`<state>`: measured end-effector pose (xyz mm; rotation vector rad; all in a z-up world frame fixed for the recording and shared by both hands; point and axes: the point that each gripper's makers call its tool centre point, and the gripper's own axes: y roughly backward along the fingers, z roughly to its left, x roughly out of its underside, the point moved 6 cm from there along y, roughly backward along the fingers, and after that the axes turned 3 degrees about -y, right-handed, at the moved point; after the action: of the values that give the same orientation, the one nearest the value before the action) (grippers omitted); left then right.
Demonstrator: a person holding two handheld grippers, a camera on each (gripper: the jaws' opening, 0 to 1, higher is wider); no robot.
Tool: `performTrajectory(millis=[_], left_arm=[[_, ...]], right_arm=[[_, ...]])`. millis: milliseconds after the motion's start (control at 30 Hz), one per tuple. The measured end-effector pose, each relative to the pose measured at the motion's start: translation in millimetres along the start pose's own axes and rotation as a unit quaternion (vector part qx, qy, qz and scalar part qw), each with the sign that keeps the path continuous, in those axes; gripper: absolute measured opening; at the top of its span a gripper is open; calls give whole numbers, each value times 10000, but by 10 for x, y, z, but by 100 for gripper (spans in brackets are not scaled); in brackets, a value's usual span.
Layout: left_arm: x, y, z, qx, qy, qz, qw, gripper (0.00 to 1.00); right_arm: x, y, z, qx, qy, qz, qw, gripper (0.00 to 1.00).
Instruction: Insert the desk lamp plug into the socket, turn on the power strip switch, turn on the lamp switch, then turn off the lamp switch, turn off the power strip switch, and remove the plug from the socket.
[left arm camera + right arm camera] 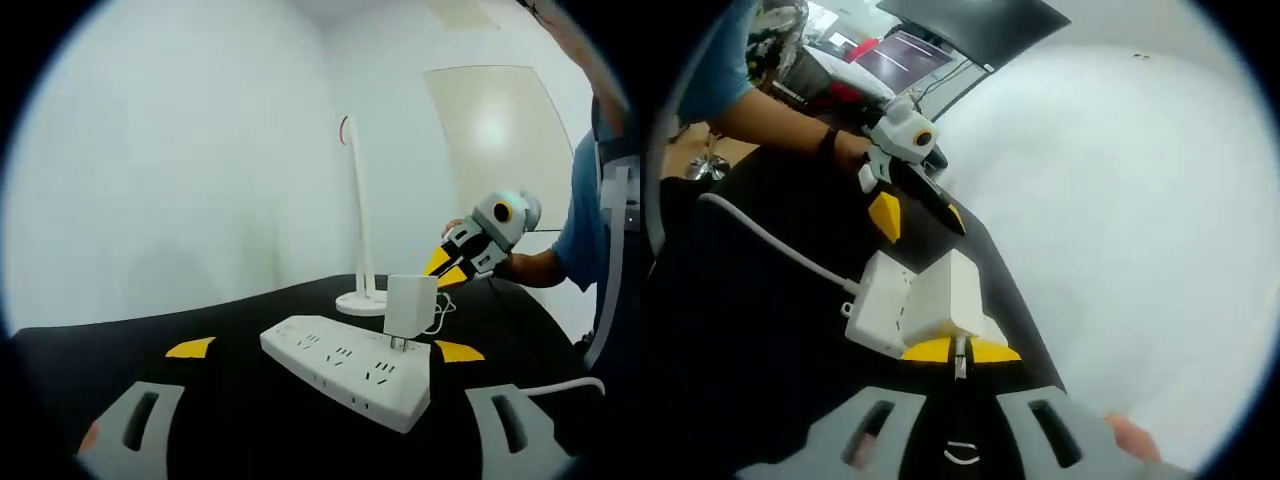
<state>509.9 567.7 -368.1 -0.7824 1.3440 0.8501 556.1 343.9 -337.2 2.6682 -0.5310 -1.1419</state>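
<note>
The white plug (410, 306) sits in the power strip (349, 370) at frame center on the black table (240, 420). Right gripper (446, 268) hovers just beside it, jaws together on nothing; left gripper's (325, 432) spread wide.

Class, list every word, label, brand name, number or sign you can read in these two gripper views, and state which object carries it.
None can be read.
White power strip: no legible print on its body.
White plug adapter block: blank faces.
White desk lamp with slim stem: a red mark near the top, not lettering.
Dark screens in the right gripper view: content too blurred to read.
</note>
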Motion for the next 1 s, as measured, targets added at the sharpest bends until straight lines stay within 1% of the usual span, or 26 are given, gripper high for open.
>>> performTrajectory(millis=[200,300,367,467,500,600,733,1000], left_arm=[[1,12,3,-28,40,-11,10000,82],[-1,12,8,-34,44,-14,10000,82],[-3,11,6,-38,43,-12,10000,82],[2,9,7,-48,18,23,10000,82],[2,7,7,-47,7,32,10000,82],[0,9,7,-54,-12,50,10000,82],[-2,11,-3,-57,-12,57,10000,82],[8,8,-19,-43,-19,92,9999,82]], right_arm=[[31,9,41,14,-53,-185,9998,6],[20,11,44,36,-159,-300,9994,6],[116,41,27,59,-172,-316,9993,6],[118,60,20,28,-246,-362,9990,6],[142,70,9,28,-236,-374,9990,6],[122,73,26,28,-200,-378,9991,6],[165,92,17,14,-257,-401,9989,6],[182,104,35,6,-251,-368,9990,6]])
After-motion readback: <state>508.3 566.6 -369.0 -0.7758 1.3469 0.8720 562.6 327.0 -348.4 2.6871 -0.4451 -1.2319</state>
